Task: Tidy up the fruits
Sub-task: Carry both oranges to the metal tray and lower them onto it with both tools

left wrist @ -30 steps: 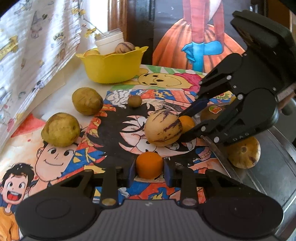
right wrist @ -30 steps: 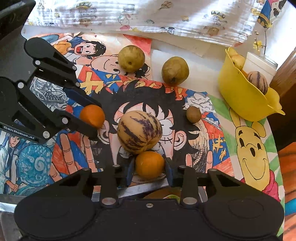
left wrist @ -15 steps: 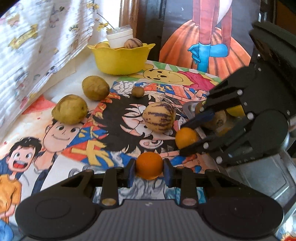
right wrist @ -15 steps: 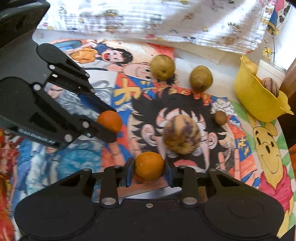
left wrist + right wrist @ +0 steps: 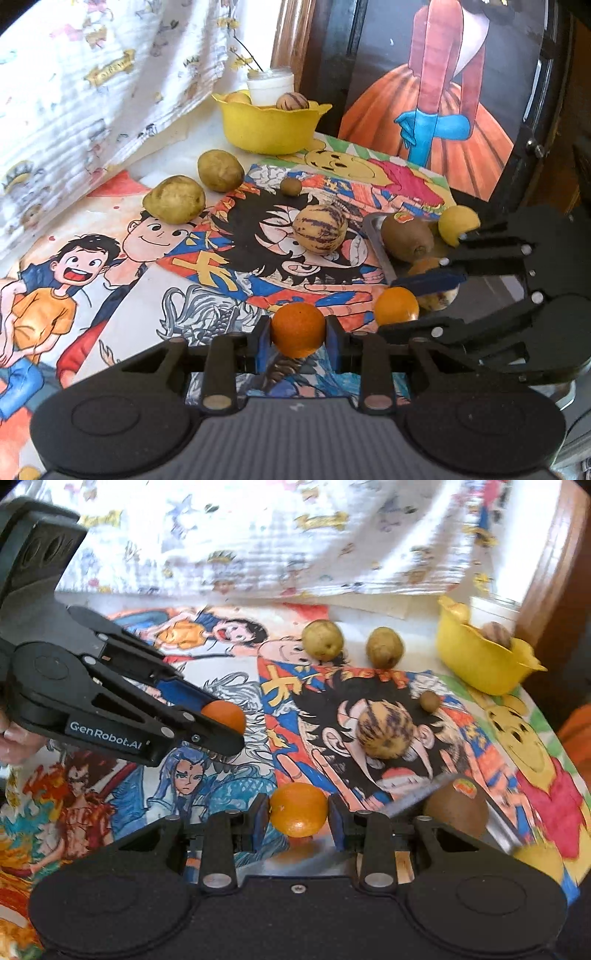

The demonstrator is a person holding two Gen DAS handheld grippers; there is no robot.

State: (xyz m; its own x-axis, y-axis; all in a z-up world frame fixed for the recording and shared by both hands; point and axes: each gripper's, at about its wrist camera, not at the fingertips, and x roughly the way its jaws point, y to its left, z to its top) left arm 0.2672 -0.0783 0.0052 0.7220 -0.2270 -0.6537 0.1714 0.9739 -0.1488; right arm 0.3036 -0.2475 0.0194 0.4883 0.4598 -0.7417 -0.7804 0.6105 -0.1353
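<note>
While each gripper's jaws clamp a round orange (image 5: pixel 298 329), the striped melon (image 5: pixel 320 229) seemingly lies crosswise.

"GenRobot.AI" stands in white letters on the side of the left gripper (image 5: pixel 221 734); the sticker on the kiwi (image 5: pixel 456 808) is too blurred to read.

Bright daylight falls on a white printed cloth (image 5: pixel 92 85) hanging behind the counter (image 5: pixel 122 302) — cartoon drawings cover it — beside a wooden frame (image 5: pixel 291 40) and a dark painted panel (image 5: pixel 443 92).
</note>
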